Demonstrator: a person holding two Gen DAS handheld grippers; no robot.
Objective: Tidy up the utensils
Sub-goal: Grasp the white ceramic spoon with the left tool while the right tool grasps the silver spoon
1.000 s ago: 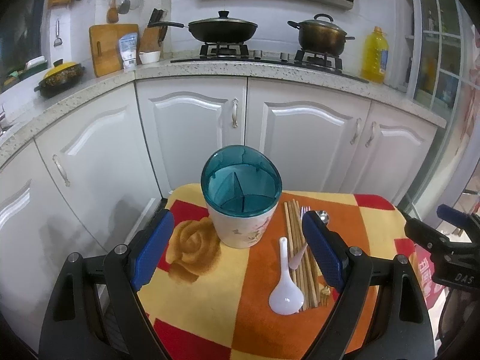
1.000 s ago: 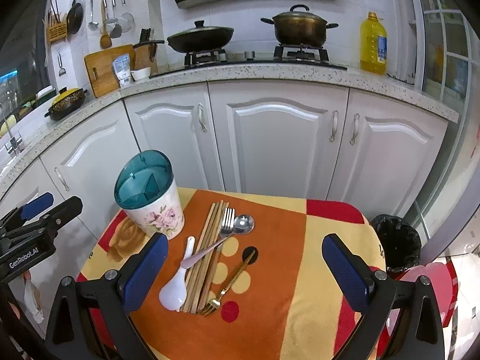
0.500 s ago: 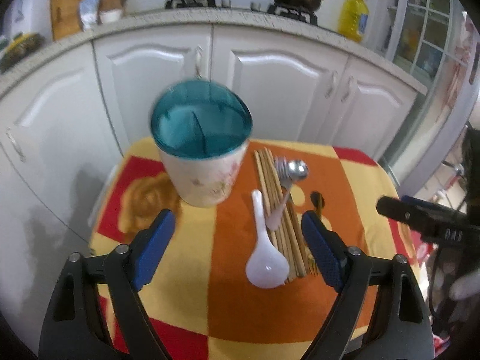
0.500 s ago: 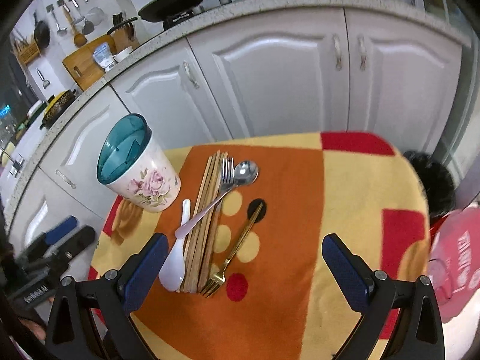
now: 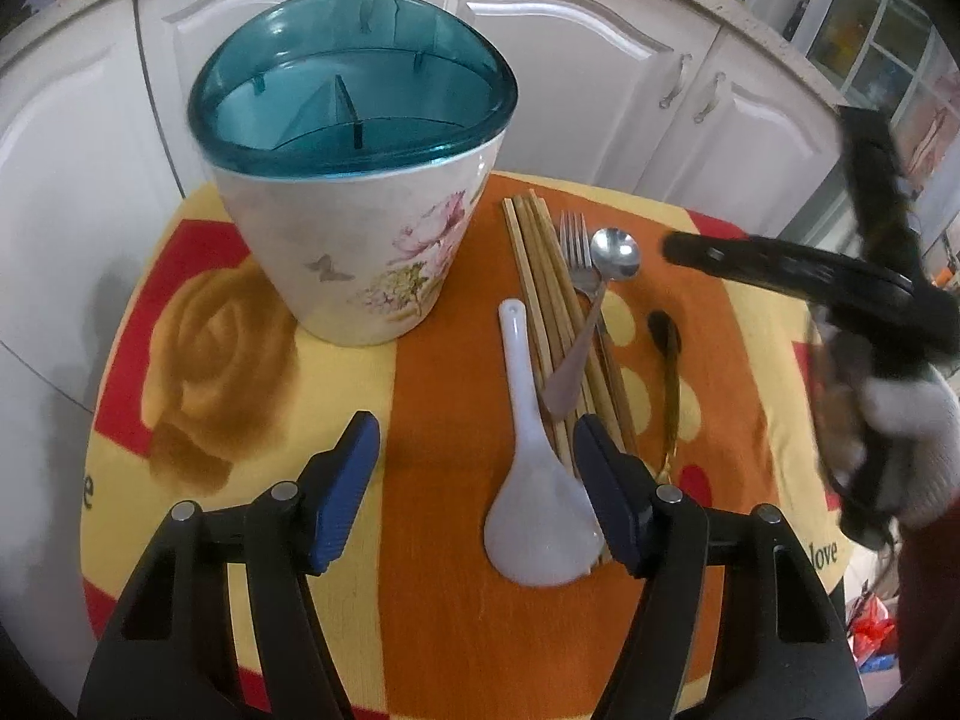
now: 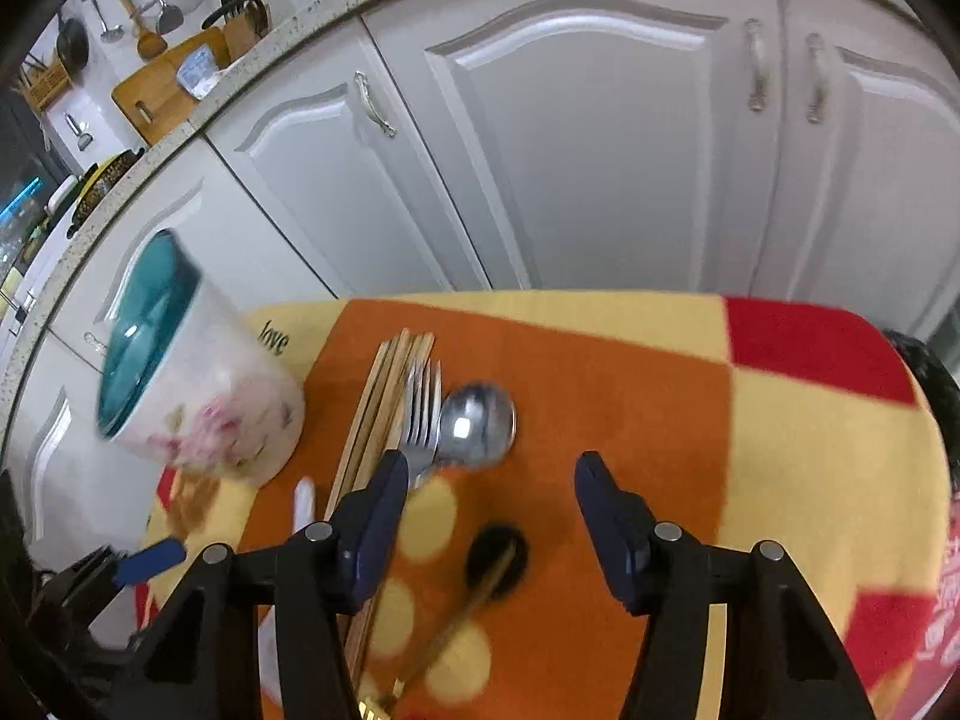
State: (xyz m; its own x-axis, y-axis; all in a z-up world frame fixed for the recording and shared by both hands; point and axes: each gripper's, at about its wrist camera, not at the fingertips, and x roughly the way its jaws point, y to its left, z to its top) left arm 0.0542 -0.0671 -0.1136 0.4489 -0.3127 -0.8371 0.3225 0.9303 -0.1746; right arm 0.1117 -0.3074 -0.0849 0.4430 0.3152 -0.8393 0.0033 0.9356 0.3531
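white ladle (image 5: 540, 516) whole only in left view, left gripper (image 5: 477, 480) fingers wide, right gripper (image 6: 491, 516) fingers wide, empty

Even indoor light fills both views, with glare on the teal holder rim (image 5: 354, 150). Fisheye bends the cabinet doors (image 6: 600, 138) at the edges; the right wrist view is motion-blurred.
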